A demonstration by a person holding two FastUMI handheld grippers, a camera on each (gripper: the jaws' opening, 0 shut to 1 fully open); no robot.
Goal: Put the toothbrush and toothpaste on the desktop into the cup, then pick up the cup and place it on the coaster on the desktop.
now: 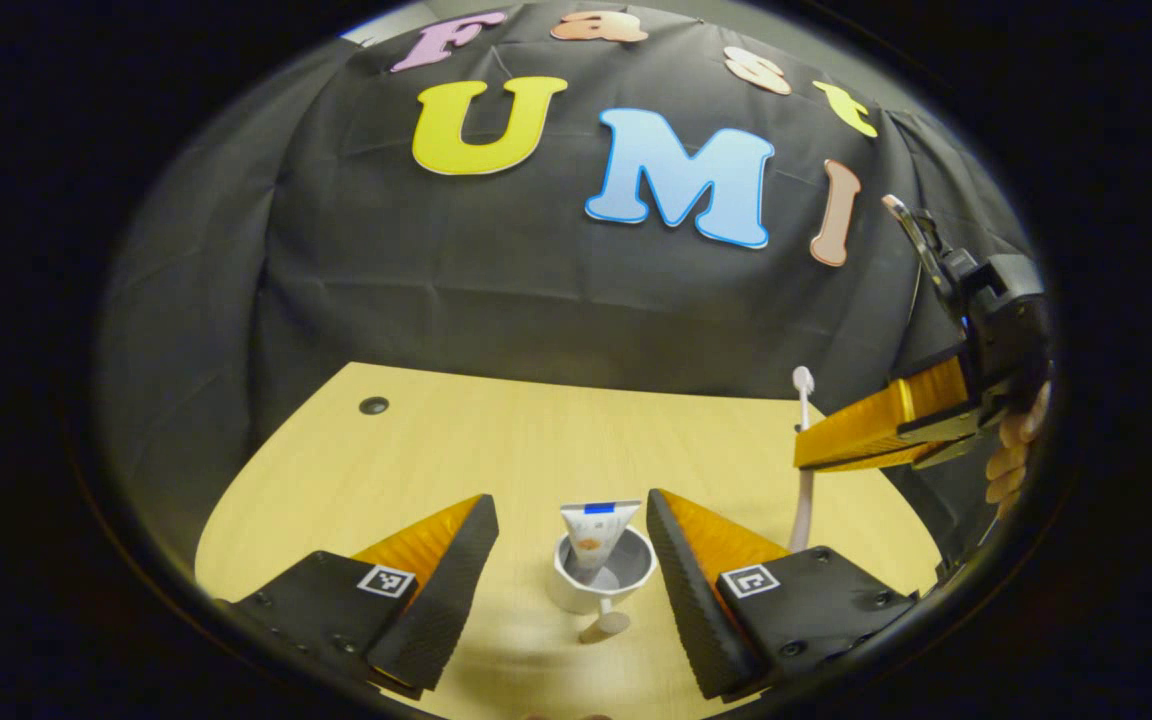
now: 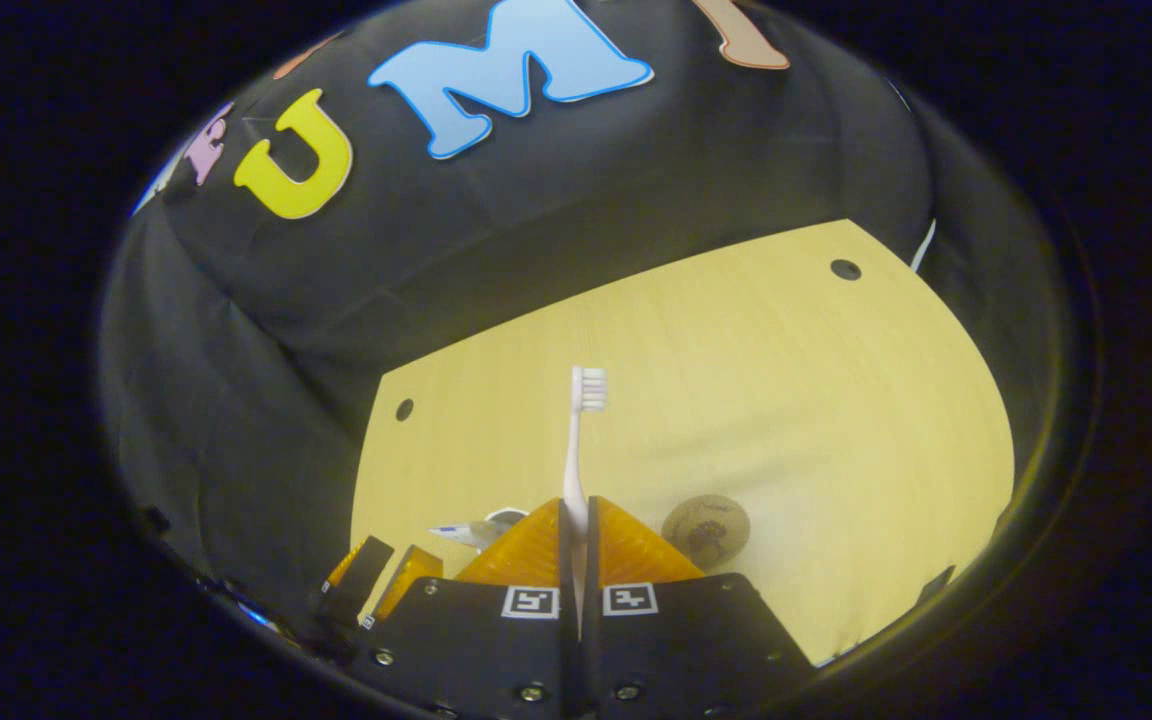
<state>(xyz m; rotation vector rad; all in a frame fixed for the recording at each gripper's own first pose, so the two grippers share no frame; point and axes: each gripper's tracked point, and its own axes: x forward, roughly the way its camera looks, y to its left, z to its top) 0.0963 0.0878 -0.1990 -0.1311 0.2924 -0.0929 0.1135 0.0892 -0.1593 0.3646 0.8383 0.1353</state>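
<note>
Left gripper spread, right gripper clamped

The left gripper (image 1: 571,585) holds its fingers wide apart with nothing pressed between them. The right gripper (image 2: 577,545) has both fingers closed tight on the toothbrush (image 2: 578,440) handle, head standing up beyond the fingertips; a hand (image 1: 1011,450) grips it.

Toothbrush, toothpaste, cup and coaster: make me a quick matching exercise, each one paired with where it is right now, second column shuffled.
Things:
1. toothbrush
2. toothpaste tube
3. cup
4. coaster

Places:
A. standing in the cup
B. lying bare on the desk
C. clamped upright in the right tongs
D. on the desk between the open left tongs

Pairs: 1-C, 2-A, 3-D, 4-B
</note>
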